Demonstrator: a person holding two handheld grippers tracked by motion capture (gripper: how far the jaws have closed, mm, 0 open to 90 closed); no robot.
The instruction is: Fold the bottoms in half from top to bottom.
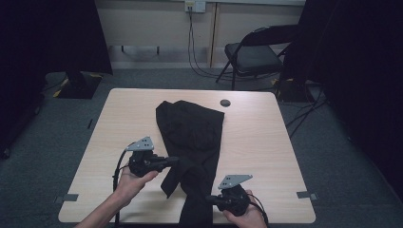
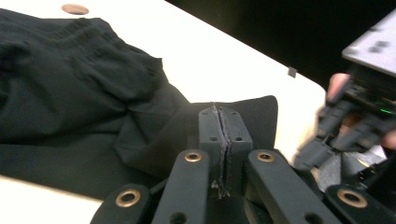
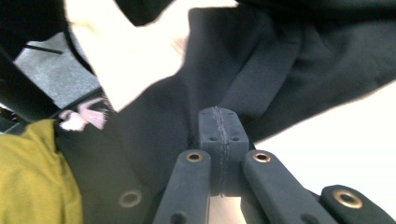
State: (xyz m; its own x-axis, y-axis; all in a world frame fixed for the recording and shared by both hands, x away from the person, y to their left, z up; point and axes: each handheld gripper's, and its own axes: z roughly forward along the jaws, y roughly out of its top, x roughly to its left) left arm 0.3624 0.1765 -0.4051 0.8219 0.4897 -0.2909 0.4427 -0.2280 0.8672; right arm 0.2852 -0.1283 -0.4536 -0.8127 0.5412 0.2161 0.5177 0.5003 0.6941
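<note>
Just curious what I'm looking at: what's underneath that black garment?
The black garment lies on the wooden table; bare tabletop shows all around it. Whatever lies beneath the cloth itself is covered.

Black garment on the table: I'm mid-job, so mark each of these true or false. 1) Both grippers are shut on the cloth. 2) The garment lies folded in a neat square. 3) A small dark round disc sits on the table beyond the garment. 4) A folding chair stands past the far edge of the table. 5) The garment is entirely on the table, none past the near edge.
1) True: the left gripper and the right gripper are both shut on the black garment.
2) False: it lies long and rumpled.
3) True: the disc sits near the far edge.
4) True: the chair.
5) False: its near end reaches past the table edge.
</note>
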